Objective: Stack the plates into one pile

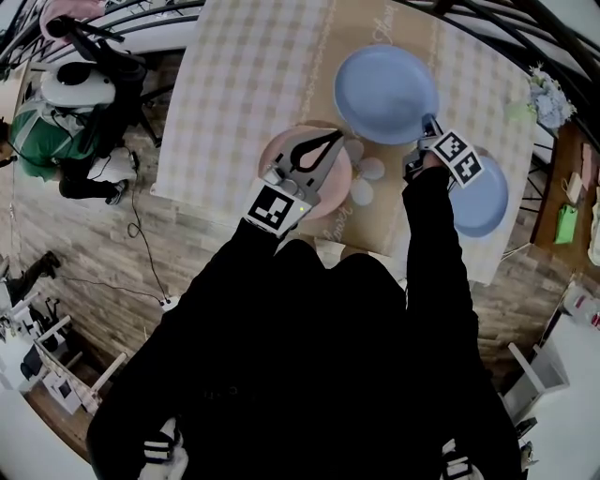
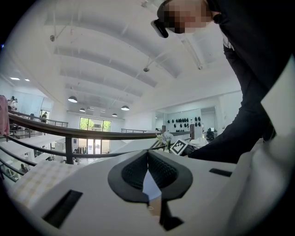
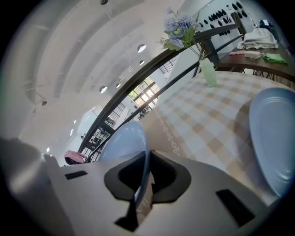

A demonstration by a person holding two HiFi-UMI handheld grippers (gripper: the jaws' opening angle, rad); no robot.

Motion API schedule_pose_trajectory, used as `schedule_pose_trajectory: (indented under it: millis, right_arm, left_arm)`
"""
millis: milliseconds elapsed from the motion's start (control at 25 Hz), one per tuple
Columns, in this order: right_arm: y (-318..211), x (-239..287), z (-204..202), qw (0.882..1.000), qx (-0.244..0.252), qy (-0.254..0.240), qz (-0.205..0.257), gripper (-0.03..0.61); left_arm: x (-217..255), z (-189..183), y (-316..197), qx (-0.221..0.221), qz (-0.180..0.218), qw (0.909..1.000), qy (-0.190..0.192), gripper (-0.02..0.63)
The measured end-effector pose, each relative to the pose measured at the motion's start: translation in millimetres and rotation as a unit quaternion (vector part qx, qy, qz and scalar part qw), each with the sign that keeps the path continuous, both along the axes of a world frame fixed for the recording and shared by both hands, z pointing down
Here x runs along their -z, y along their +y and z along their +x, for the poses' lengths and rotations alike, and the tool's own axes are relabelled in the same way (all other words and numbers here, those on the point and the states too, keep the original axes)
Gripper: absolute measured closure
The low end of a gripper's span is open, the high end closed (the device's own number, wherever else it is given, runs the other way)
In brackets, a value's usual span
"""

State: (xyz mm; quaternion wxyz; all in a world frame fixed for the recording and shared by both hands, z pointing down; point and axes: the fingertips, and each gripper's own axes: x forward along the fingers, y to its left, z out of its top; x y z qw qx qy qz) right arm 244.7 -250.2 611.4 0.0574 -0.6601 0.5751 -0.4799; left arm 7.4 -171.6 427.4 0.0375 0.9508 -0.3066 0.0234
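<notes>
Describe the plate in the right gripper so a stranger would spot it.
On the checked tablecloth, find the tan runner. Farthest along it is the blue plate, rim pinched in the right gripper. The other blue plate lies free by the right edge; the third plate is pink.

On the table [image 1: 234, 84], the near plate [image 1: 279, 145] lies left under the left gripper [image 1: 337, 139], the right plate [image 1: 486, 202] by the right edge. Between and behind them is the far plate [image 1: 384, 94], its near rim in the right gripper [image 1: 429, 121]; flowers [image 1: 547, 94] stand far right.
</notes>
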Motion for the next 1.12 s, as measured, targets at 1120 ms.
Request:
schedule_pose_trajectory:
  millis: [1120]
  right_arm:
    - [113, -6, -143, 0.994, 0.102, -0.04, -0.021, 0.549]
  left_arm:
    - [-4, -114, 37, 0.009, 0.012, 0.9998, -0.012, 0.594]
